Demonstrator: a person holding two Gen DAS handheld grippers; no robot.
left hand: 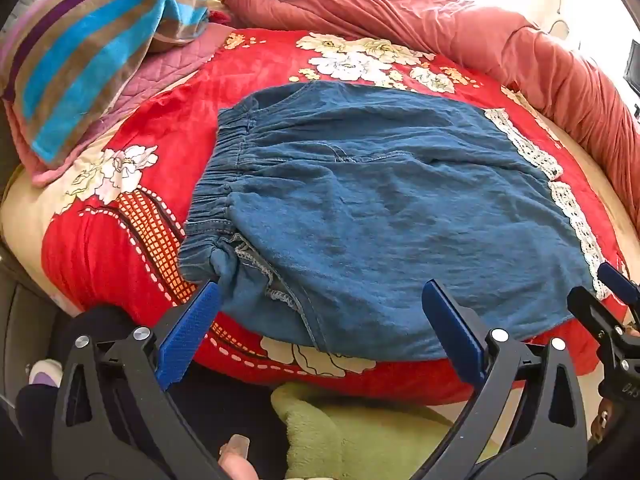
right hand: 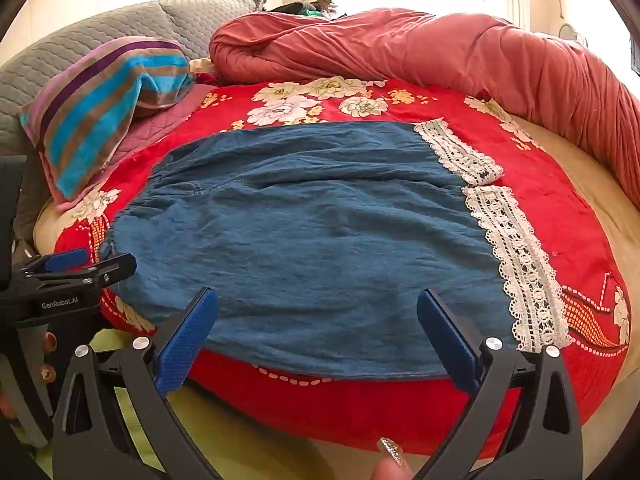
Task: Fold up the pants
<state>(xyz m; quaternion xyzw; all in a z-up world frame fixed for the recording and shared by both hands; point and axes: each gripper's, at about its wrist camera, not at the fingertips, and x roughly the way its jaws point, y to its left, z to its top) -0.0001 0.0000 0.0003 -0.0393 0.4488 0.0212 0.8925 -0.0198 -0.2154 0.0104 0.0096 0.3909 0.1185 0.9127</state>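
— Red floral blanket point(right hand: 400, 104) covers most of the bed, with a rolled rust-coloured duvet point(right hand: 440, 48) heaped along the far side and a grey quilted headboard point(right hand: 100, 36) at the far left. What lies on it?

— Blue denim pants point(right hand: 312, 240), spread flat in the middle of the blanket. The gathered elastic waistband point(left hand: 216, 184) is at the left, and white lace trim point(right hand: 516, 252) edges both leg hems at the right. The near edge of the denim reaches almost to the blanket's near edge.

— And the tongs?

— Both are spread wide and pinch nothing. The left gripper point(left hand: 320, 320) hangs over the near left corner, its left fingertip point(left hand: 208, 292) just beside the bunched end of the waistband; whether it touches the cloth I cannot tell. The right gripper point(right hand: 316, 320) hangs over the near edge of the leg, with denim showing between its blue pads.

— Anything else nearby?

— A striped towel point(right hand: 100, 112) in blue, brown and purple drapes over a pink quilted pillow point(left hand: 160, 76) at the far left. A light green cloth point(left hand: 360, 432) shows below the bed's near edge.
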